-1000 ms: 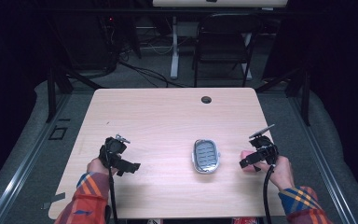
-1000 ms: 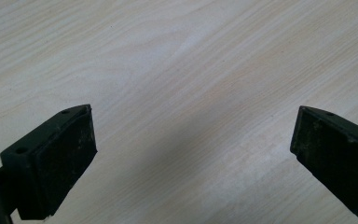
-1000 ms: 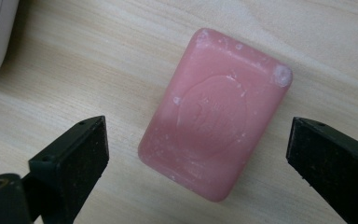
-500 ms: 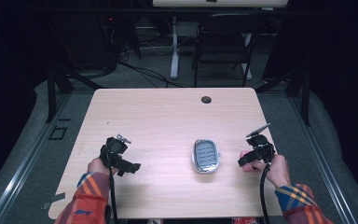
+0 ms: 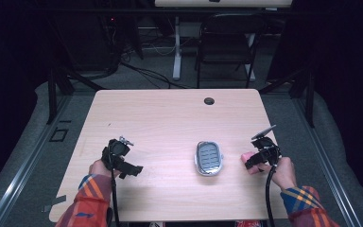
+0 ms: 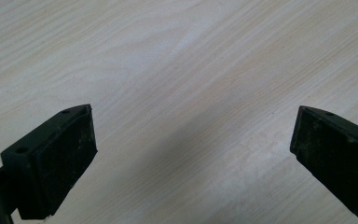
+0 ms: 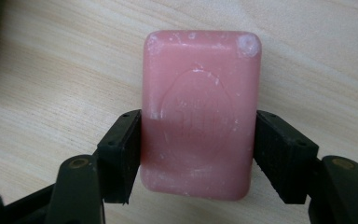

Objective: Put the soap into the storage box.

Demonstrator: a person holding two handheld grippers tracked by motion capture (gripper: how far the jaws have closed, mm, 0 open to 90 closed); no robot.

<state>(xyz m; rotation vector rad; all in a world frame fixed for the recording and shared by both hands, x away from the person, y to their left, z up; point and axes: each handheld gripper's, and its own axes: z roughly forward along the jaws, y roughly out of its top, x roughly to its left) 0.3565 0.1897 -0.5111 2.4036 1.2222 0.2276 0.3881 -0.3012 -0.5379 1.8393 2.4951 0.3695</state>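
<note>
Right gripper [image 7: 196, 154] clamps pink soap bar [image 7: 199, 112] across its short sides; embossed oval visible in the right gripper view, bar's long axis along the jaws. High view: soap just right of metal soap dish [image 5: 209, 158]. Left gripper [image 6: 193, 140] jaws wide apart over bare table [image 6: 177, 56], forearm from bottom-left.

A dark chair [image 5: 225, 45] stands beyond the wooden table [image 5: 170, 118] on grey floor [image 5: 331, 142]

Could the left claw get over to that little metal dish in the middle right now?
Probably yes. The left claw is open and holds nothing, and only bare table lies between it and the dish. The right claw, shut on the pink soap, sits on the dish's far side.
</note>
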